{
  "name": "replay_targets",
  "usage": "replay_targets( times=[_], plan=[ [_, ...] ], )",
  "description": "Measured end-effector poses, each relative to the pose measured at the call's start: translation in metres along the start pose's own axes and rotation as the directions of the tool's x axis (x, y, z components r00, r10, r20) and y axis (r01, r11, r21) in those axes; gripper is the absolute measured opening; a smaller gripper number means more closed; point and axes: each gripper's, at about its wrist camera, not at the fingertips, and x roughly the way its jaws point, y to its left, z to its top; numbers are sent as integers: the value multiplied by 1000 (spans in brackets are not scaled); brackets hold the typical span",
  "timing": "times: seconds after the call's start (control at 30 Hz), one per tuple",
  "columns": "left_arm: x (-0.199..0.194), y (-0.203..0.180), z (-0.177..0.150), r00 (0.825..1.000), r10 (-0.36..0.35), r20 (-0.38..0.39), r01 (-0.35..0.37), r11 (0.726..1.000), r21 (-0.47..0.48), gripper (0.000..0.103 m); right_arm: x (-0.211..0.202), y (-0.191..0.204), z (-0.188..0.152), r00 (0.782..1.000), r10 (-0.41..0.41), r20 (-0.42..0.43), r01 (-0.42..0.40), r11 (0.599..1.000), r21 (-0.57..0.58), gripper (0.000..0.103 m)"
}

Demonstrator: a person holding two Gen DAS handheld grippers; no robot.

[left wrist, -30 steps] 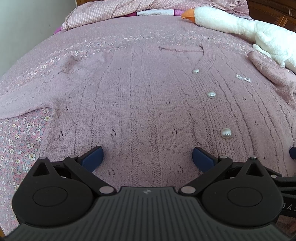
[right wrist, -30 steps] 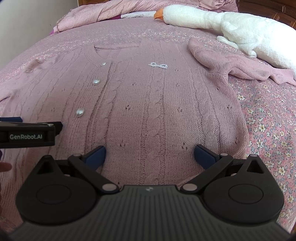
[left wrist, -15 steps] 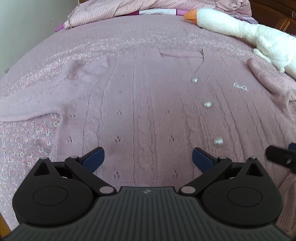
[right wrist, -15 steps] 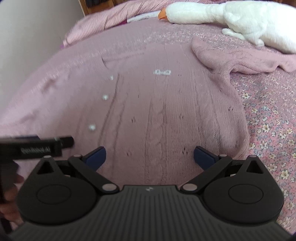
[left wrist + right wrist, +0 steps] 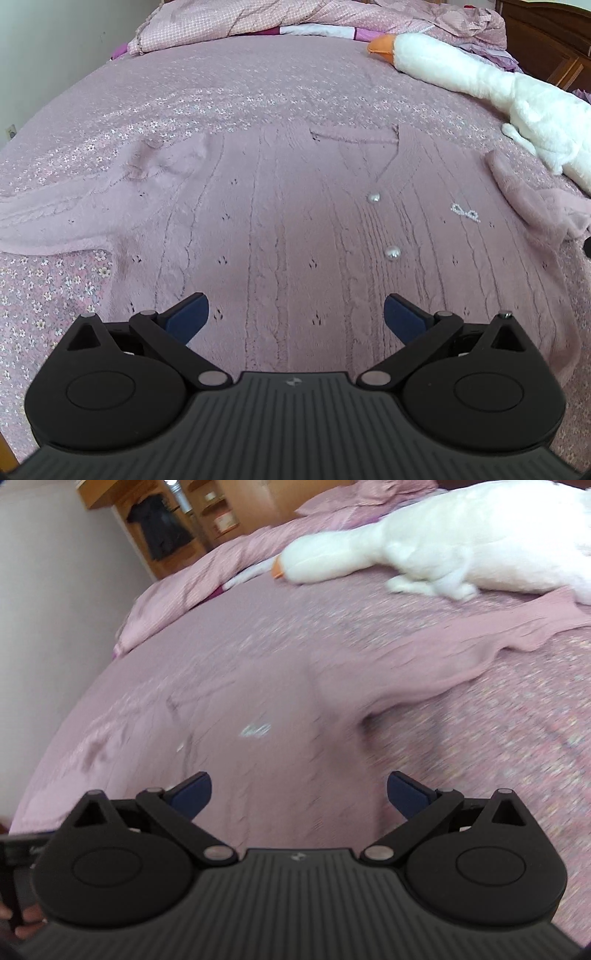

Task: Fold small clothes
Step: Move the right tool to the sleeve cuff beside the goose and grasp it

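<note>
Left gripper (image 5: 295, 319): blue-tipped fingers (image 5: 188, 317) spread wide, pinching nothing, poised over the near hem area of a pink cable-knit cardigan (image 5: 288, 229). Spread flat, front up, on a pink floral bedspread (image 5: 236, 85). Two round pearl buttons (image 5: 392, 252) along the placket, right of centre. Small beaded bow (image 5: 464, 212) further right. Left sleeve (image 5: 55, 225) stretched out to the left; right sleeve (image 5: 524, 199) bunched at the far right. Beyond, a long white plush goose with an orange beak (image 5: 480, 77), and a rumpled pink checked quilt (image 5: 295, 18) at the far end of the bed.

Right gripper (image 5: 299, 794): blue fingers (image 5: 194, 792) likewise held wide apart, empty, above the same cardigan (image 5: 295, 709). Blurred view; bow (image 5: 255, 730) just ahead, sleeve (image 5: 480, 646) trailing far right toward the goose (image 5: 424, 550). Wooden shelving (image 5: 170, 517) far left.
</note>
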Motion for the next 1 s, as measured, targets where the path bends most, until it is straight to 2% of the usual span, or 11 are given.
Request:
replay_targets(
  times=[0.33,0.63,0.8,1.0],
  plan=[
    [10,-2,8,999,43,-11,-43,999,1,103,20,-76,41,990,-114,79,103,986,130,103],
    [21,-5,12,997,74,-18,-74,997,0,103,53,-131,69,965,-234,115,206,954,217,103],
    [28,-5,12,996,79,-32,-79,997,0,103,65,-156,79,954,-274,122,232,932,278,103],
    [33,-4,13,996,79,-34,-79,997,4,103,80,-165,89,947,-277,161,225,933,281,103]
  ],
)
